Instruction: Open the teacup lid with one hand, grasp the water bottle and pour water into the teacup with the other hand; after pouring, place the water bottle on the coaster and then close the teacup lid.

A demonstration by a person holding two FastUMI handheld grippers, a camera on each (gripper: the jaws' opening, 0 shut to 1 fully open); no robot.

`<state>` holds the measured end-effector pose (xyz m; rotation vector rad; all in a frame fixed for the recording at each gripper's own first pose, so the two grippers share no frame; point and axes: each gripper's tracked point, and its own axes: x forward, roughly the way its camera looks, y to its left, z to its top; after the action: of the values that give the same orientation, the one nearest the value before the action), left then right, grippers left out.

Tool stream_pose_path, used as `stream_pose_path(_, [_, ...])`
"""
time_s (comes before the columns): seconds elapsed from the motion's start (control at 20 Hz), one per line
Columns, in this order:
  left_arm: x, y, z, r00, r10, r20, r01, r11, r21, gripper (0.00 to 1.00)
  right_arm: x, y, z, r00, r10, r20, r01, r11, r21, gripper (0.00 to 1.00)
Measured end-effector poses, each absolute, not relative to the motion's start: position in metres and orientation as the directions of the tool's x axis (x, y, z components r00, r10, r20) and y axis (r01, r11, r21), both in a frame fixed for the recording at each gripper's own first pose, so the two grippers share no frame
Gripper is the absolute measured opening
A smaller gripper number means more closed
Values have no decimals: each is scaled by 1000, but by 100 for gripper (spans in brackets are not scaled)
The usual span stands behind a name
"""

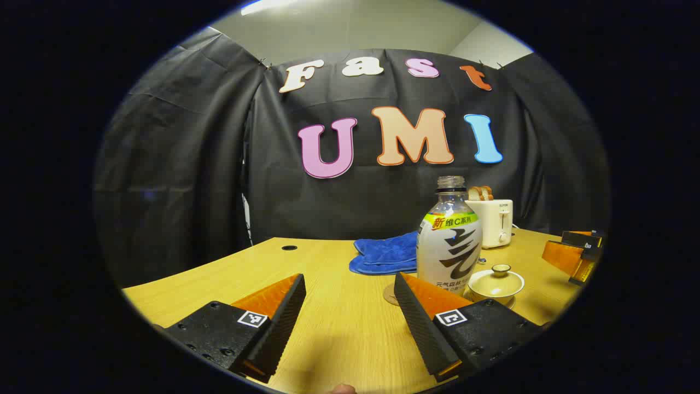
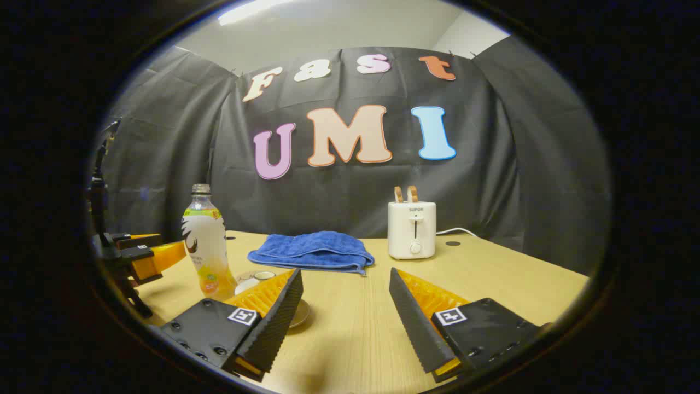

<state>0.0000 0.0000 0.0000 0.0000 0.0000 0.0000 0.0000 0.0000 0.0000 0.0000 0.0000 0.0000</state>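
left claw (image 1: 349, 312) agape, wooden table (image 1: 339, 334), ceiling light (image 2: 249, 11)

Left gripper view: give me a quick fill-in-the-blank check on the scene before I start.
1. The teacup has its lid ____.
2. The water bottle stands with its cap ____.
3. Behind the bottle lies a folded ____ cloth.
4. The left gripper is ____, holding nothing.

Missing words: on; off; blue; open

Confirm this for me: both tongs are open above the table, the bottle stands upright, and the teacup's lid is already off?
Not quite: the lid is on the teacup, as the left gripper view shows. The rest holds: left tongs and right tongs are open, and the bottle stands upright.
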Motion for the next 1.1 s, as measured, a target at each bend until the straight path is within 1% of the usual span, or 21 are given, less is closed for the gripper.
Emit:
stream_pose_path(0.85, [0,-2,0,1000,-4,2,4,1000,0,95,1,-1,1,1000,-15,2,15,1000,-1,100])
stream_pose_path(1.1, [-1,-1,2,1000,-4,2,4,1000,4,95,4,7,-4,1000,23,-21,-23,1000,0,100])
